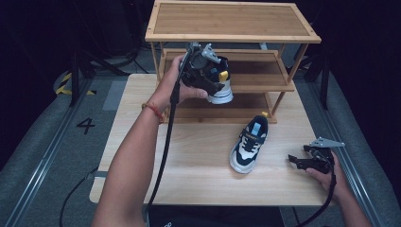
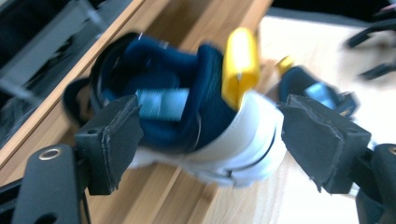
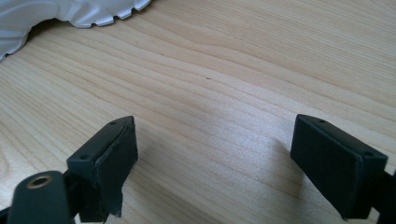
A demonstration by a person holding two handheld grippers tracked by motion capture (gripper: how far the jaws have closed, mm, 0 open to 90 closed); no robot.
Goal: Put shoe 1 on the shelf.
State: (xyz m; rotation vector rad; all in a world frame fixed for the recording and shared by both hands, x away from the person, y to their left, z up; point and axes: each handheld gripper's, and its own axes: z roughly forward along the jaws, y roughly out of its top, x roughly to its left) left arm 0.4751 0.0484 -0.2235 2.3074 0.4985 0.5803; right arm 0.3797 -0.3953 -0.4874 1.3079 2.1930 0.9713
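At frame centre, our left gripper (image 1: pixel 213 79), jaws released, half hides a blurred navy-and-white shoe (image 1: pixel 220 90) on the rack's (image 1: pixel 283 78) middle shelf, while our right gripper (image 1: pixel 302 162) idles open lower right.

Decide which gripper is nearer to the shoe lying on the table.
Right. The right gripper rests on the table just right of the shoe. The left gripper is farther back at the rack, around the other shoe.
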